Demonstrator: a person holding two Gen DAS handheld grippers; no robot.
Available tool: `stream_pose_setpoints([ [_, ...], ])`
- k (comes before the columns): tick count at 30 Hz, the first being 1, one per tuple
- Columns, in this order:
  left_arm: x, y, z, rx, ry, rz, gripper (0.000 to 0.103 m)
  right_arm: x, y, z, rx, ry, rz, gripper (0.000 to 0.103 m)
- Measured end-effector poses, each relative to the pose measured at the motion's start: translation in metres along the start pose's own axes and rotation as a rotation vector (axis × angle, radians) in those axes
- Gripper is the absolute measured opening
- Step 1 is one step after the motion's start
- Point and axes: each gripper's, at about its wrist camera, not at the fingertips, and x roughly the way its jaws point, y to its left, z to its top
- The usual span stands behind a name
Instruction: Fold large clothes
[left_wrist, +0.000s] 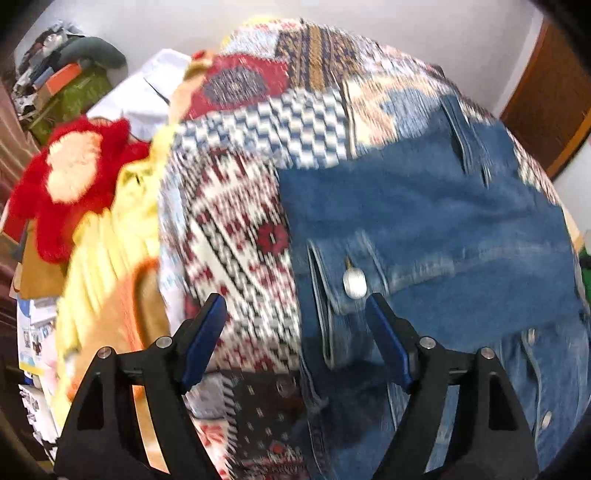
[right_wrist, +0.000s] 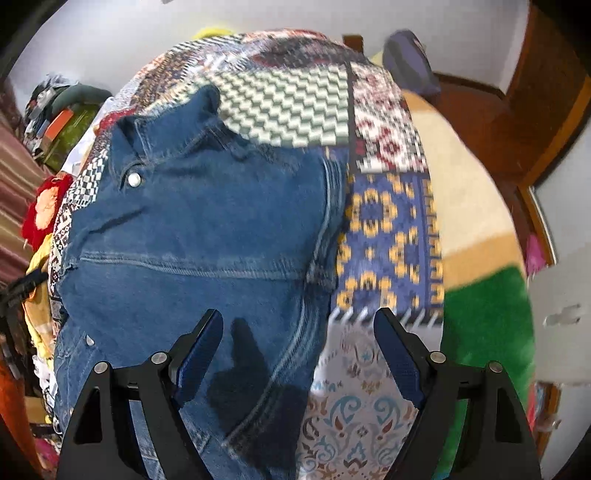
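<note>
A blue denim jacket (left_wrist: 424, 221) lies spread on a patchwork bedcover (left_wrist: 240, 221). In the left wrist view my left gripper (left_wrist: 294, 299) hangs open just above the jacket's left edge. A metal button (left_wrist: 354, 284) sits close to its right finger, and nothing is pinched between the pads. The right wrist view shows the same jacket (right_wrist: 203, 229) with its collar at the far end and a snap button (right_wrist: 133, 180) near it. My right gripper (right_wrist: 299, 313) stands open over the jacket's right edge, where denim meets the bedcover (right_wrist: 388, 229); its shadow falls on the cloth.
A red plush toy (left_wrist: 74, 177), yellow clothes (left_wrist: 107, 251) and a white garment (left_wrist: 147, 96) are piled to the left of the jacket. Boxes and clutter (left_wrist: 66, 85) stand at the far left. A green and tan blanket (right_wrist: 487, 314) lies to the right, with wooden furniture (right_wrist: 498, 122) behind it.
</note>
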Motion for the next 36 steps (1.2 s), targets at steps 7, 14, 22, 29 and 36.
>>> stream_pose_setpoints([
  [7,0.037,0.004,0.043,-0.084,0.007,-0.036,0.077,0.01,-0.005,0.036,0.025,-0.018,0.025,0.082],
  [14,0.095,0.001,0.053,-0.162,0.091,-0.142,0.074,0.041,-0.029,0.06,0.134,0.002,0.093,0.081],
  [22,0.116,0.004,0.057,-0.266,0.071,-0.246,0.022,0.066,-0.019,0.065,0.092,-0.001,0.175,0.025],
  [29,0.092,-0.006,0.068,-0.168,-0.014,-0.09,0.009,0.048,0.009,0.09,-0.05,-0.113,0.105,0.012],
  [36,0.044,0.013,0.084,-0.18,-0.147,0.012,0.009,0.036,0.051,0.149,-0.186,-0.21,0.048,0.01],
])
